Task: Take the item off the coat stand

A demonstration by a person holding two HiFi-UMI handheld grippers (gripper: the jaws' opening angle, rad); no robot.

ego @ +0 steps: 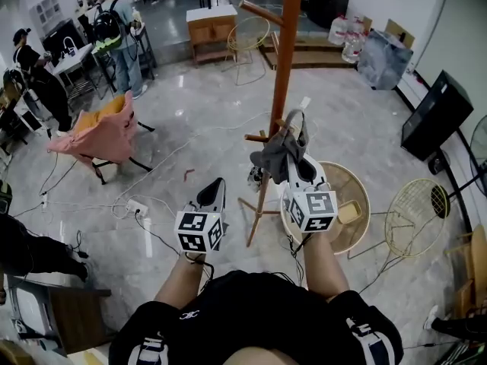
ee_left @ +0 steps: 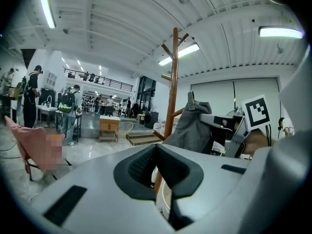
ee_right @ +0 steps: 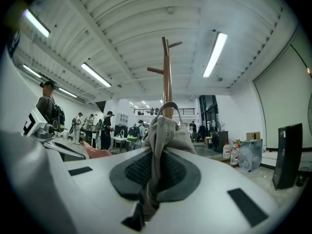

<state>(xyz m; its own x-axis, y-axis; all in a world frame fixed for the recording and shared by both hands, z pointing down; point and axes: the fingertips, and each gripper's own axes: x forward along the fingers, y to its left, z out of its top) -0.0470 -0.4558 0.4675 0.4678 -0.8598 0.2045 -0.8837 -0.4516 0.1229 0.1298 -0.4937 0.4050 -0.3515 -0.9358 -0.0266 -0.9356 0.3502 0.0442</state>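
Observation:
A tall wooden coat stand (ego: 287,44) rises from the marble floor just ahead of me. A grey cloth item (ego: 275,155) with a loop strap hangs at one of its lower pegs. My right gripper (ego: 294,158) is shut on this cloth. In the right gripper view the grey fabric (ee_right: 163,130) is pinched between the dark pads (ee_right: 183,172), and the pole (ee_right: 167,77) stands right behind it. My left gripper (ego: 215,185) hangs lower left of the stand, shut and holding nothing. The left gripper view shows the pole (ee_left: 173,82) and the cloth (ee_left: 192,126) to its right.
A round wicker table (ego: 358,226) and a wire chair (ego: 415,215) stand to the right of the stand. A chair draped in pink (ego: 103,131) is at the left. Cables and a power strip (ego: 137,206) lie on the floor. People (ego: 122,29) stand at the far left.

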